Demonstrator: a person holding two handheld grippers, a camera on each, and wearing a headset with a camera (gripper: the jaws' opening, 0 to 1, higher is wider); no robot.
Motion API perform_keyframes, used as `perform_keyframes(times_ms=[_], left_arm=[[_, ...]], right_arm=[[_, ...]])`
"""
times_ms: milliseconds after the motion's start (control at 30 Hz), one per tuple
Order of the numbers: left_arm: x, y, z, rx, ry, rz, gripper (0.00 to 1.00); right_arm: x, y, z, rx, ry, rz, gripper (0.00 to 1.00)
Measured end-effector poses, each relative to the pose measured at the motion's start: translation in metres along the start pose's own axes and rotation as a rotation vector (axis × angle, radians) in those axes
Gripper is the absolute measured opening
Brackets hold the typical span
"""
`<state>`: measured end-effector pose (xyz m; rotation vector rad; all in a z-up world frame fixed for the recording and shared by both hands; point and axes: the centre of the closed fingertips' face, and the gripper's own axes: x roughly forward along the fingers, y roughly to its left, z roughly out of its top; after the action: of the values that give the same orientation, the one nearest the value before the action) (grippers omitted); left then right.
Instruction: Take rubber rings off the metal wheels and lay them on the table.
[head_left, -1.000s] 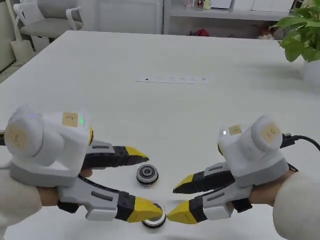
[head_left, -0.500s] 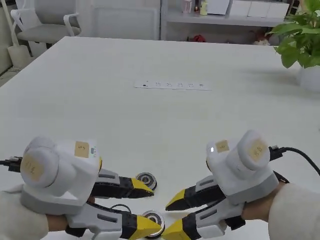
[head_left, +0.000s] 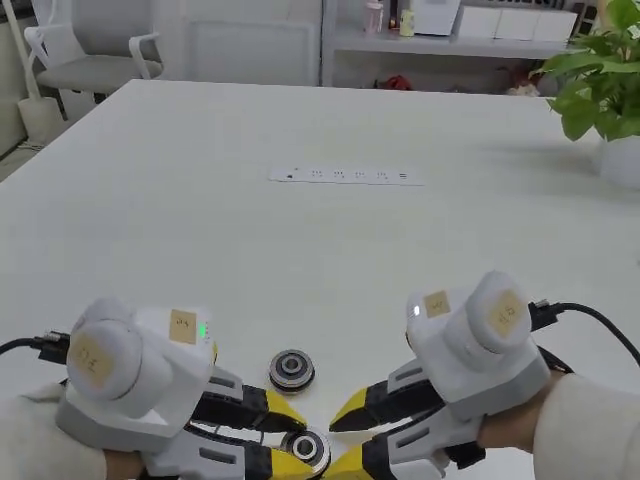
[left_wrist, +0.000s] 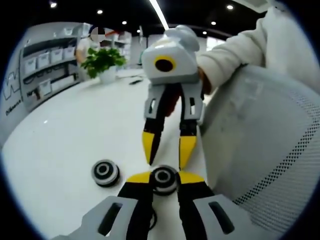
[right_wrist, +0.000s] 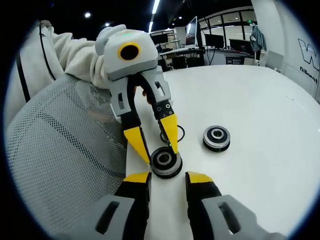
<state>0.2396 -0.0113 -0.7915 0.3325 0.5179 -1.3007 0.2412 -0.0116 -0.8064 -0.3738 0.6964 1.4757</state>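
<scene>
- The left gripper (left_wrist: 165, 177) clamps the near wheel (left_wrist: 164, 182); the right gripper (right_wrist: 169, 177) gapes just before it.
- One ring (right_wrist: 183, 134) seems off, lying beside the left gripper; the far wheel (head_left: 292, 368) looks untouched.

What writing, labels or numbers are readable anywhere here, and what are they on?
"W", large, on the wall; the smaller line beneath is too blurred to read.
Yellow stickers on the left gripper and right gripper: blurred, unreadable.
Marks on the power strip: too small to read.
</scene>
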Motion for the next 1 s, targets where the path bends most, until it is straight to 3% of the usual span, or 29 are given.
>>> perform_keyframes(times_ms=[333,1000], left_arm=[[-0.0002,0.0008,-0.0004,0.054,0.014,0.015,0.14],[-0.0004,0.0012,0.0,0.037,0.005,0.012,0.14]], right_arm=[[0.0031,0.0017,-0.0014,0.004,0.001,0.009,0.23],[0.0042,0.0021,-0.0031,-0.08,0.014,0.001,0.14]])
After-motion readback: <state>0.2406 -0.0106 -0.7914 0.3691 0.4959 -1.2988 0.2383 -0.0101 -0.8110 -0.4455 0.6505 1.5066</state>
